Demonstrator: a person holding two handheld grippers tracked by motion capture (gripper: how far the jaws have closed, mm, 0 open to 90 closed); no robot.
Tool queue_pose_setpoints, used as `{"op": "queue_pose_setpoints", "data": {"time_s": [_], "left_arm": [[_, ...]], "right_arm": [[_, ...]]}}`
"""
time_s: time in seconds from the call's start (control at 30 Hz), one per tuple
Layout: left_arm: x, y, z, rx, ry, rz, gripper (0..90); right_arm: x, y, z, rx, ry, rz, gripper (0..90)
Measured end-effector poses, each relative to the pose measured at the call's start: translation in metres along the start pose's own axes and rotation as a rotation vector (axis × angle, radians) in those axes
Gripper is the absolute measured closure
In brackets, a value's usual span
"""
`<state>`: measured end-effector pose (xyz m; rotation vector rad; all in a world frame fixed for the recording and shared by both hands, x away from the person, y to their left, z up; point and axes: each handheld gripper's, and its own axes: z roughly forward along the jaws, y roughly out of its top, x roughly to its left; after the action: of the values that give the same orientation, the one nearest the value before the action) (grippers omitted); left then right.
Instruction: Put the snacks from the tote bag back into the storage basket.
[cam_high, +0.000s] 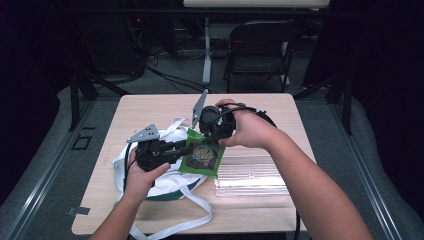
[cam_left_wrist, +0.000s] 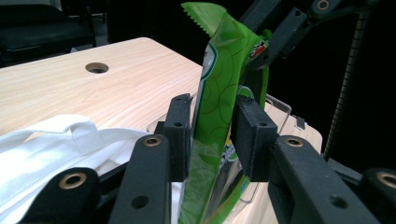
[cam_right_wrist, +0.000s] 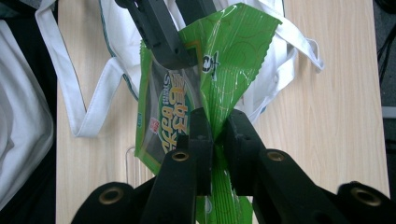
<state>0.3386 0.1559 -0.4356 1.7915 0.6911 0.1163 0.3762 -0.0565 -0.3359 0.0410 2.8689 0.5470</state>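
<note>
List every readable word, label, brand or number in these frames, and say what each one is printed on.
No text reads with certainty.
Green snack packet: large yellow characters, seemingly not Latin script; I cannot read them.
Same packet, small red and blue marks near its lower edge: too small to read.
Same packet, high view: yellow logo, too blurred to read.

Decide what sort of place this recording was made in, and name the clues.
Probably a lab or studio set up for recording, not a home: a bare wooden table ringed by dark curtains, a folding chair, and cables trailing over the grey floor.
</note>
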Motion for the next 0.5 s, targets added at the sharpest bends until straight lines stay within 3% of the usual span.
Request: {"op": "queue_pose_setpoints", "data": {"time_s": [0.5], "left_arm": [[0.0044,-0.0020,0.0016,0.014,0.013,-0.026,63.9]], "right_arm": [[-0.0018,-0.0052,-0.0027,0.019,-0.031,0.005,81.6]]}}
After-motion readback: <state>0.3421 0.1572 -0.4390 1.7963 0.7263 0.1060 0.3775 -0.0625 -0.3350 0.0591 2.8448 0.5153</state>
